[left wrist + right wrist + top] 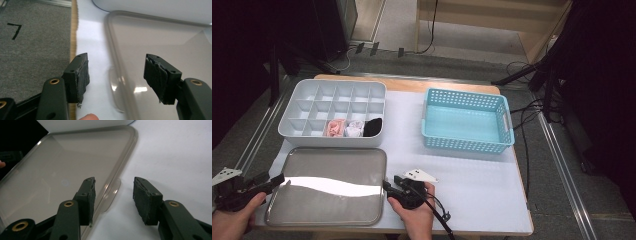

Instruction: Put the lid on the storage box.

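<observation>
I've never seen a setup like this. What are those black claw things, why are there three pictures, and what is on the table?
There is no robot arm here: a person holds a hand-worked two-jaw gripper in each hand. The high view looks down on the table from above the person's side; the left gripper and right gripper come in at the bottom. The other two pictures come from small cameras riding on each gripper, looking along its black jaws.

On the white table lie a shiny flat metal tray, a white plastic divided organiser box with small rolled cloth items in three near compartments, and an empty turquoise plastic basket.

Each gripper straddles a side tab of the tray, left and right. The jaws stand apart on both; nothing is gripped yet.
</observation>
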Tool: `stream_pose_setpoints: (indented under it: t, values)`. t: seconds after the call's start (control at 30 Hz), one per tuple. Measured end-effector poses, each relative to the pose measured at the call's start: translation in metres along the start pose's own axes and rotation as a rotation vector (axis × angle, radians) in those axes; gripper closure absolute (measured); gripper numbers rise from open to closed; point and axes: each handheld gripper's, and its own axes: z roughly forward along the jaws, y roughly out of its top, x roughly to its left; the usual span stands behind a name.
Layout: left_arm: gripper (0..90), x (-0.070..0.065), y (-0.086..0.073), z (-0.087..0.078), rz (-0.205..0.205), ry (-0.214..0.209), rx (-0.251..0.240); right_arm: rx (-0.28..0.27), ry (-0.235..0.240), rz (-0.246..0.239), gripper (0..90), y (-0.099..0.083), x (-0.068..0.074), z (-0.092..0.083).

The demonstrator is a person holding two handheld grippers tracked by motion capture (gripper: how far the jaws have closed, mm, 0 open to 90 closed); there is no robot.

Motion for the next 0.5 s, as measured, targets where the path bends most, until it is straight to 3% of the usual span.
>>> stream_pose_setpoints:
  t: [0.1, 0.27, 0.33, 0.43, 0.5]
  values:
    - [35.8, -0.009, -0.002, 0.002, 0.056, 0.037, 0.003, 0.007, -0.008, -0.008, 55.3, -0.002, 0.004, 0.002]
    - [32.8, -0.021, -0.01, -0.002, 0.1, 0.051, 0.011, 0.014, -0.018, 0.031, 56.5, -0.006, 0.012, 0.003]
    - [32.2, -0.024, -0.012, -0.003, 0.106, 0.058, 0.018, 0.004, -0.031, 0.048, 56.4, -0.008, 0.016, 0.004]
    - [31.9, -0.028, -0.012, -0.002, 0.084, 0.076, 0.019, -0.006, -0.037, 0.06, 54.7, -0.012, 0.022, 0.005]
    - [33.7, -0.03, -0.012, -0.002, 0.083, 0.108, 0.023, -0.019, -0.057, 0.063, 54.7, -0.013, 0.025, 0.006]
